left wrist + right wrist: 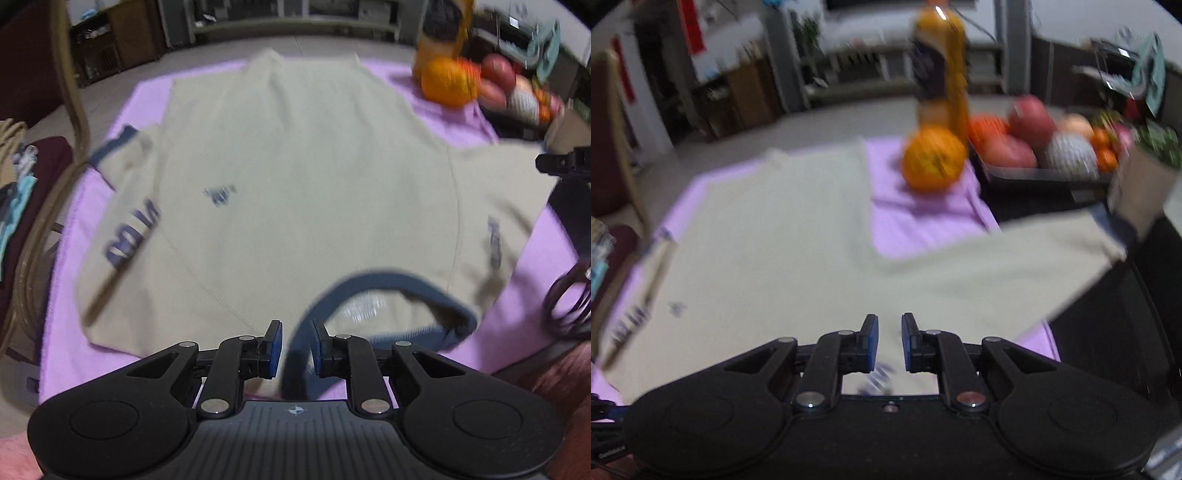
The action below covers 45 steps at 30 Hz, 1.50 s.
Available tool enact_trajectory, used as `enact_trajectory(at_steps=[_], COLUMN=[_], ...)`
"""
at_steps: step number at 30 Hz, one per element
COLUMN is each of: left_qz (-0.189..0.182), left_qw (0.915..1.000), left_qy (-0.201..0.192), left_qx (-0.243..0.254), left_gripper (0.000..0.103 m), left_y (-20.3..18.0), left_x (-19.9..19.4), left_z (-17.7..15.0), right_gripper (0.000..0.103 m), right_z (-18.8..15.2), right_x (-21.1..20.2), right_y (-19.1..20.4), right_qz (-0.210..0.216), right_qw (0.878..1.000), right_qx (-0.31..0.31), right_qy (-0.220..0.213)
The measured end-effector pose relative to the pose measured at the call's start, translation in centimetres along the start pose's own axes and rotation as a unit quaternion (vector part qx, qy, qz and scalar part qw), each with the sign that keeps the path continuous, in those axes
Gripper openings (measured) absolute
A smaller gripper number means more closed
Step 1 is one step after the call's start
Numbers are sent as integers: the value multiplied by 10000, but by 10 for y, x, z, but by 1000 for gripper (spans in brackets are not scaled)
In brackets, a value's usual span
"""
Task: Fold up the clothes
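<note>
A beige shirt with navy print lies spread flat on a purple cloth, its navy collar nearest me. My left gripper sits at the near hem of the collar. The collar band runs up between its fingers and fills the narrow gap, so the gripper looks shut on it. My right gripper hovers low over the shirt near its right sleeve. Its fingers stand slightly apart with nothing between them. Both views are motion-blurred.
An orange, a tall juice bottle and a dark tray of fruit stand at the far right. A cardboard box is beside the sleeve end. A chair frame stands left of the table.
</note>
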<state>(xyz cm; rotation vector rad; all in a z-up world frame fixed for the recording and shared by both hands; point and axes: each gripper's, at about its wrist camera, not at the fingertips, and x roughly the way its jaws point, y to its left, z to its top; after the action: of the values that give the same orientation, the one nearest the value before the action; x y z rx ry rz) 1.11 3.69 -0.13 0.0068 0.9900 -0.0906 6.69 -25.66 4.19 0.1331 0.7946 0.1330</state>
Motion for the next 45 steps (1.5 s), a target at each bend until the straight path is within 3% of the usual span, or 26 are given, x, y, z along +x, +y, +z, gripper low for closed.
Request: enact_trajectory(at_steps=[4,6,8,11,14,17,21,23,25,28,31,33,35,39,42,45], left_qz=[13,138,284,223,170,140,360,402,437,537,572,671,819,775,242,-552], left_qw=[9959,9919,9886,9872,9873,9895,9948,9959,9968,9971,9972,9966,9951,9893,9795,9605], left_qy=[-751,-1024,-1132,-1100,-1048,-904,-812,-706,-584,-419,-215,57,8,-762,-1532,-2080], left_qx=[-511,-744,-947,-1137,-1180,-1119,-499,-396,-326,-347,-438,-471,-557,-970,-1284,-1766], left_gripper=[25,32,34,41,45,47,54,56,56,62,51,6,7,6,6,6], left_y=[46,73,98,124,137,143,128,127,126,128,131,130,132,130,120,113], left_x=[-38,-46,-41,-20,10,40,69,86,102,126,146,156,153,95,32,-17], left_z=[22,35,53,86,113,131,151,161,170,182,186,183,178,171,156,128], right_gripper=[16,22,28,35,44,52,52,52,52,52,55,55,55,55,55,55], right_z=[37,48,57,71,79,68,53,46,43,46,44,42,41,44,48,49], right_x=[-23,-24,-22,-8,10,40,80,100,118,120,115,116,116,111,99,85], right_y=[36,57,79,108,125,120,113,108,98,90,88,87,86,83,79,71], right_qz=[808,1250,1656,1962,2083,2041,1984,1939,1880,1994,1936,1933,1920,1902,1957,2046], right_qw=[9957,9906,9840,9770,9725,9746,9770,9790,9817,9795,9807,9808,9810,9815,9806,9786], right_qx=[-65,-52,-62,-229,-453,-511,-587,-545,-228,-125,-194,-191,-191,-140,-74,107], right_qy=[-446,-561,-660,-809,-940,-761,-523,-308,194,268,166,199,224,146,-51,-197])
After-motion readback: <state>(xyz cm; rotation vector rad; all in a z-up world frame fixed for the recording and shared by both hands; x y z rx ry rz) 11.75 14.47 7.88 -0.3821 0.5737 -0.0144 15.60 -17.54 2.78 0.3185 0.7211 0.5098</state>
